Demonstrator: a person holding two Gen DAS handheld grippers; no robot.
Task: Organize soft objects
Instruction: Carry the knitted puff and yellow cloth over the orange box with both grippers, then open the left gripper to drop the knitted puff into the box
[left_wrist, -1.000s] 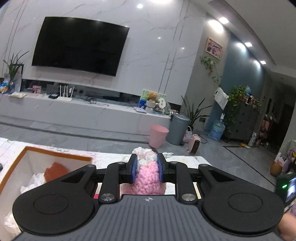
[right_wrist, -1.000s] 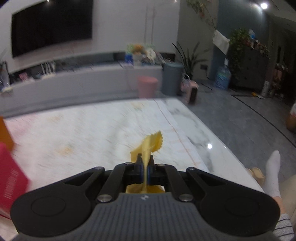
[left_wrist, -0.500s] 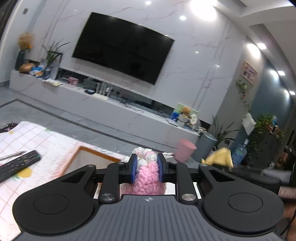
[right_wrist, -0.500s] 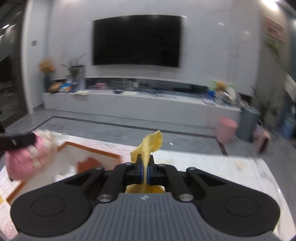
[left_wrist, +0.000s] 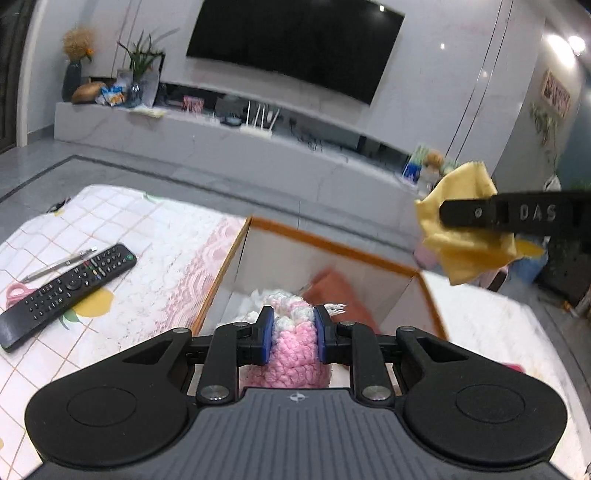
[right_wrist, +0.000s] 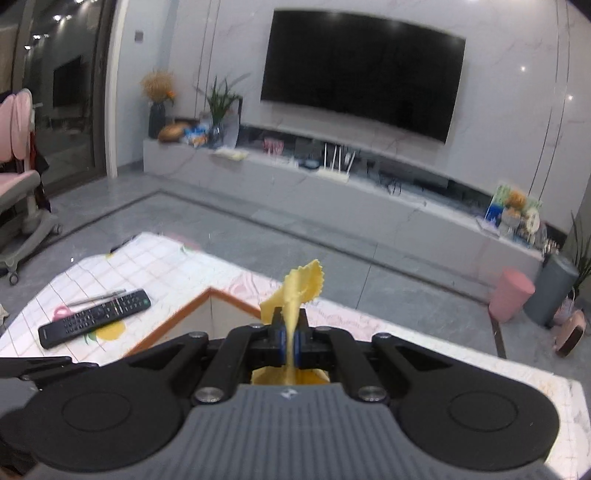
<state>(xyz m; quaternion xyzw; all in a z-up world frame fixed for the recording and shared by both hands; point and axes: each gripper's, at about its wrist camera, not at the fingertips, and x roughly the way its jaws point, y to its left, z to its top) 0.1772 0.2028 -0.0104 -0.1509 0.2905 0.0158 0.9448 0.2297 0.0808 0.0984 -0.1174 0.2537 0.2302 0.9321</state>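
My left gripper (left_wrist: 293, 325) is shut on a pink and white knitted piece (left_wrist: 295, 350) and holds it over the near edge of an open box with an orange rim (left_wrist: 332, 242). Inside the box lie a rust-coloured cloth (left_wrist: 334, 291) and white soft things (left_wrist: 258, 299). My right gripper (right_wrist: 291, 334) is shut on a yellow cloth (right_wrist: 295, 291) with a zigzag edge. In the left wrist view the yellow cloth (left_wrist: 461, 240) hangs above the box's right far corner. The box rim (right_wrist: 177, 317) shows below in the right wrist view.
A black remote (left_wrist: 66, 291), a pen (left_wrist: 59, 264) and pink scissors (left_wrist: 14, 293) lie on the checked tablecloth (left_wrist: 122, 229) left of the box. The remote (right_wrist: 96, 317) also shows in the right wrist view. Bare marble table (left_wrist: 491, 325) lies right of the box.
Both grippers swung left toward the box. The left one now looks down into it; the right gripper with the yellow cloth has come closer above its right corner.
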